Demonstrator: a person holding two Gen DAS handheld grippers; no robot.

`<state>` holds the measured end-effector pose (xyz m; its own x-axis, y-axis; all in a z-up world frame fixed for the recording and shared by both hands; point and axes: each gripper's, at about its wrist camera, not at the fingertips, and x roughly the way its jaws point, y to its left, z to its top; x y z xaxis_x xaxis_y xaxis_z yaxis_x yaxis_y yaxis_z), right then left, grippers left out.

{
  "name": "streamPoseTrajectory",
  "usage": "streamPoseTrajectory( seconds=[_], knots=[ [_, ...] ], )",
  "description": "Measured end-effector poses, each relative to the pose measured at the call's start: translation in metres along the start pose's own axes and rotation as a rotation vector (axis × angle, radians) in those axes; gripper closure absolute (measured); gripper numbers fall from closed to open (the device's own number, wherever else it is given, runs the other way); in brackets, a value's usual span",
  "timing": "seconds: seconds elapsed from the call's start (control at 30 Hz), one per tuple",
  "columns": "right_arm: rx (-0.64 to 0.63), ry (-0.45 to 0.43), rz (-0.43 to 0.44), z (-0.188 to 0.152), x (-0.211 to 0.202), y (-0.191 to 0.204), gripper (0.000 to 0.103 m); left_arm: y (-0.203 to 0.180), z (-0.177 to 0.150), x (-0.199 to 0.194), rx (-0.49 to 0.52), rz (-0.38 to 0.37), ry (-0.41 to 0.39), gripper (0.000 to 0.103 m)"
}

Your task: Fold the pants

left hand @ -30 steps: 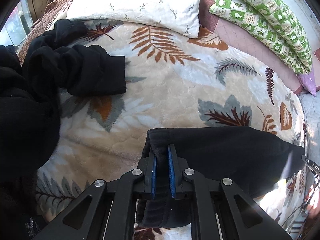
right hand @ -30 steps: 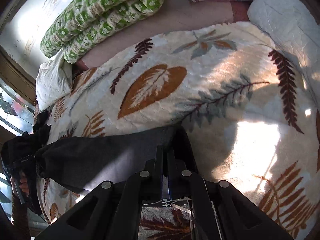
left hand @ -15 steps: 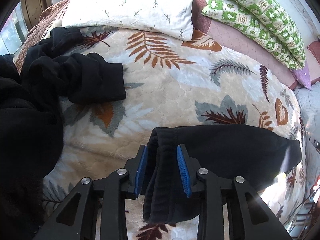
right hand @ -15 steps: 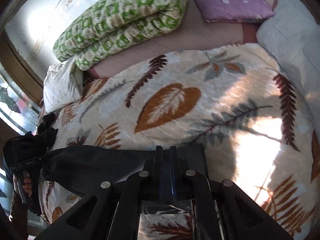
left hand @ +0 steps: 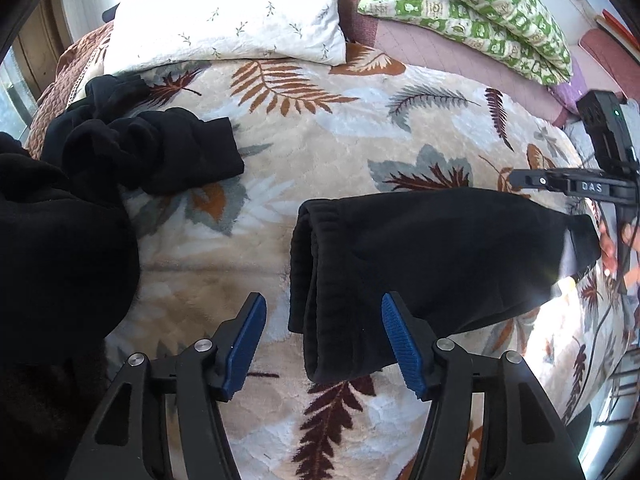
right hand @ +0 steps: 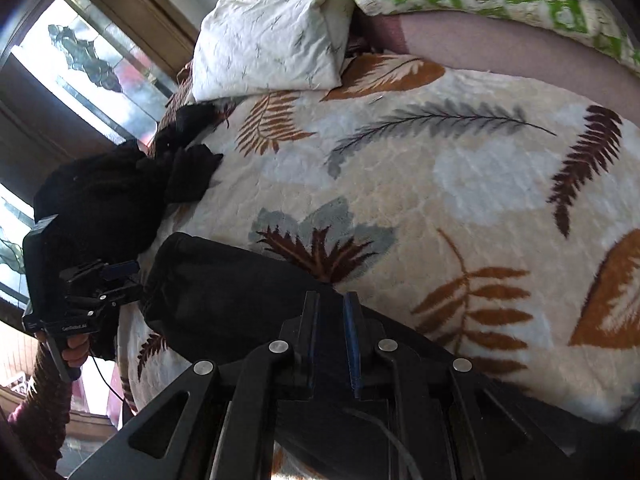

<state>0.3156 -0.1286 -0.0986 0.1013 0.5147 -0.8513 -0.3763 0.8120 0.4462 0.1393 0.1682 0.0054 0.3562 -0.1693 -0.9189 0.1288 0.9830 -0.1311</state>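
Both wrist views — downward, bedspread shared

pants: 1 | pillows: 1 | blankets: 1 | tools: 2

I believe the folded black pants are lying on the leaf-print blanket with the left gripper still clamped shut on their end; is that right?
Not quite. The left gripper is open: the left wrist view shows its blue pads spread apart, clear of the cloth, having just opened. The pants do lie folded on the blanket.

Sunlit bed, window beside
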Motion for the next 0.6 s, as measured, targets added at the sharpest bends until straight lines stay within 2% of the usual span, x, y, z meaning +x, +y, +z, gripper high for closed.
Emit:
streamPoseTrajectory(
  seconds=[0.17, 0.3, 0.47, 0.6],
  knots=[
    [-0.074, 0.082, -0.018, 0.018, 0.036, 0.007, 0.085, -0.005, 0.003, 0.009, 0.052, 0.016, 0.012, 0.04],
    [-0.089, 0.121, 0.025, 0.026, 0.054, 0.007, 0.071, -0.002, 0.008, 0.017, 0.052, 0.0, 0.024, 0.039],
    [-0.176, 0.199, 0.079, 0.021, 0.07, 0.021, 0.069, 0.001, 0.013, 0.031, 0.05, -0.016, 0.039, 0.033],
    [-0.254, 0.222, 0.047, 0.017, 0.074, 0.033, 0.068, -0.005, 0.015, 0.041, 0.066, -0.03, 0.053, 0.035]
  ],
)
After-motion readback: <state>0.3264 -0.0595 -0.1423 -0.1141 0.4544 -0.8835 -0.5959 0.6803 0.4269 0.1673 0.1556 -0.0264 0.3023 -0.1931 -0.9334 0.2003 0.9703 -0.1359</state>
